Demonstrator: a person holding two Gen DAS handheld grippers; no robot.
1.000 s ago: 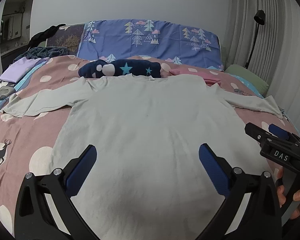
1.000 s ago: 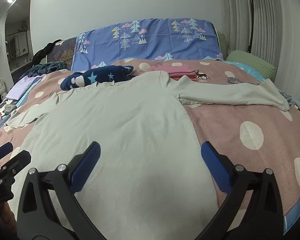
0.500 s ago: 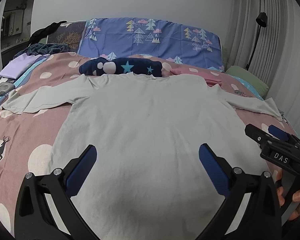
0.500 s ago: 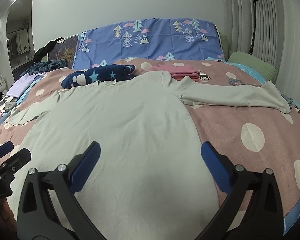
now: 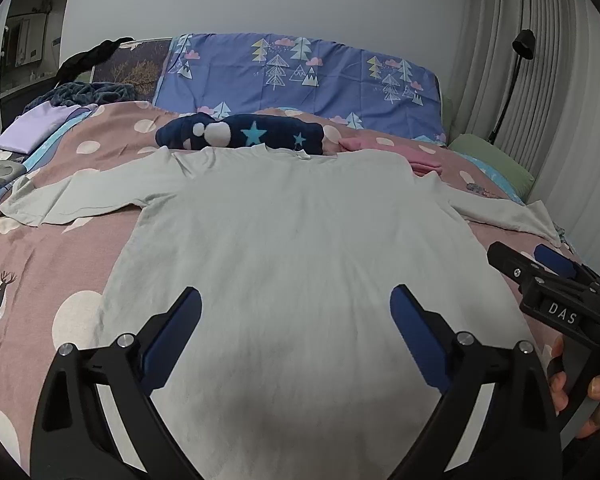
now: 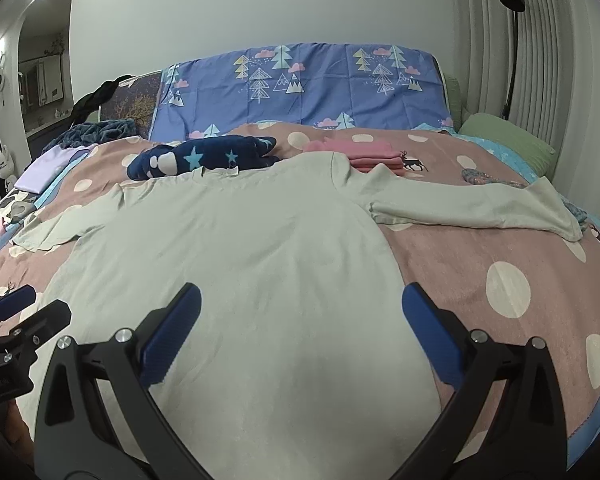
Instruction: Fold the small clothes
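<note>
Left gripper (image 5: 294, 322) closing from wide, right gripper (image 6: 300, 320) apart, both empty above the flat shirt (image 5: 300, 232); pinching one layer would skew the fold.

A pale long-sleeved shirt (image 5: 300, 240) lies flat on the bed (image 5: 40, 264), sleeves spread (collar toward the pillows). The left gripper (image 5: 295, 312) hovers above its hem, jaws wide and closing, nothing between them. The right gripper (image 5: 540, 264) shows at right.
</note>
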